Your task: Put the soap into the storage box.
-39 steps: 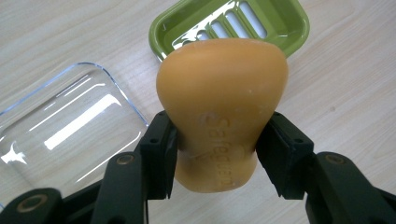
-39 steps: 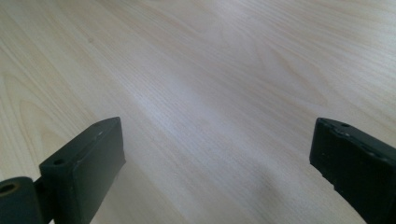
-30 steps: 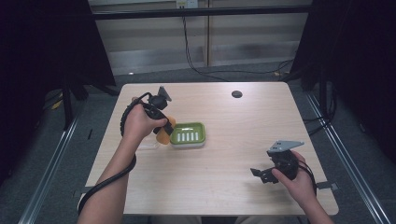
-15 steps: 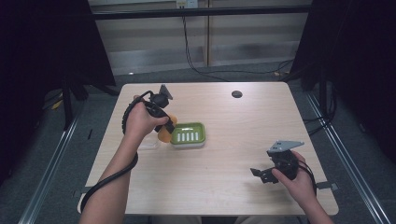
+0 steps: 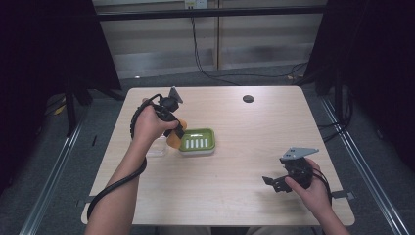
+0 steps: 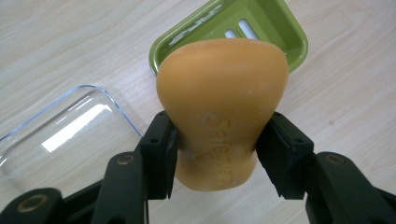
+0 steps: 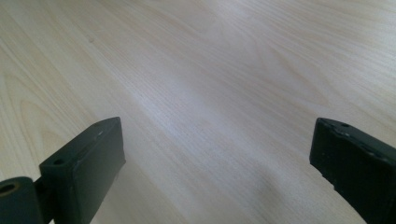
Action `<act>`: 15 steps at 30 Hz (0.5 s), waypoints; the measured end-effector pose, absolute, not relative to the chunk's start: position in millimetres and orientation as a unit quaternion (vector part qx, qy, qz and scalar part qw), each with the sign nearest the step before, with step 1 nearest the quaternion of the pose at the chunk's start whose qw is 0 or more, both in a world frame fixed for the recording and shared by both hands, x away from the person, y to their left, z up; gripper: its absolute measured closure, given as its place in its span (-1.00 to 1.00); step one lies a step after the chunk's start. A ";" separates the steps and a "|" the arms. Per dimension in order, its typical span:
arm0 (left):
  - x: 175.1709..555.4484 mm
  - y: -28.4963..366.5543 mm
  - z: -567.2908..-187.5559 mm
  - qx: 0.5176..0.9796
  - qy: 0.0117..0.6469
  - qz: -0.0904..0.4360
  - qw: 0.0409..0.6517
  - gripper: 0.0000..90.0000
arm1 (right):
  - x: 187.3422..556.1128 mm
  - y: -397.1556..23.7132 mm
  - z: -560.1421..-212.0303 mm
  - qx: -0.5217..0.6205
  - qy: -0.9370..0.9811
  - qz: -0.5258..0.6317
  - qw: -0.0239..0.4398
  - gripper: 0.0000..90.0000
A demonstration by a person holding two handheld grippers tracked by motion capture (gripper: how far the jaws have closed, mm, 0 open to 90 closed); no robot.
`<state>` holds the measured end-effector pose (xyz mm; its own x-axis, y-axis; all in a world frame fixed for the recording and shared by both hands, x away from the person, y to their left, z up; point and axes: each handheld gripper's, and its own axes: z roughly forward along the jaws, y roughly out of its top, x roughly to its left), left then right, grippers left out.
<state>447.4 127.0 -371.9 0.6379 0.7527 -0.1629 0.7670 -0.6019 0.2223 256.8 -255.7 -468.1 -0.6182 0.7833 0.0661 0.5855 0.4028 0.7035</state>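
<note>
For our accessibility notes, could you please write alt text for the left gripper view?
The left gripper clamps an orange soap bar between its two black jaws, above a light wooden table. Beyond the soap lies a green slotted soap dish, with a clear plastic lid beside it.

One soap [image 6: 222, 107], one green dish [image 5: 198, 141], one clear lid [image 6: 65, 130]

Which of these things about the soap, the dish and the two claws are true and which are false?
1. The left claw squeezes an orange soap bar. True.
2. The soap lies flat in the green soap dish. False: it is held in the claw, at the dish's edge.
3. The right claw is open and holds nothing. True.
4. A clear lid covers the dish. False: the lid lies on the table beside it.
5. The dish is blue. False: green.
</note>
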 end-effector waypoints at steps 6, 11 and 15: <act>450.4 122.3 -369.9 0.898 0.419 -0.026 0.135 0.10 | 256.5 -256.1 -467.7 0.418 0.825 0.355 0.140 -0.94; 452.7 118.6 -369.9 0.897 0.420 -0.025 0.138 0.10 | 256.6 -255.8 -467.8 0.417 0.825 0.356 0.140 -0.94; 454.5 116.5 -370.7 0.898 0.419 -0.026 0.133 0.11 | 256.5 -255.8 -467.7 0.416 0.825 0.355 0.141 -0.94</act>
<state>454.5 116.5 -370.7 0.6481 0.7449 -0.1584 0.7589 -0.6144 0.2160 256.5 -255.8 -467.7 -0.6136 0.7871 0.0636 0.5875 0.4012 0.7028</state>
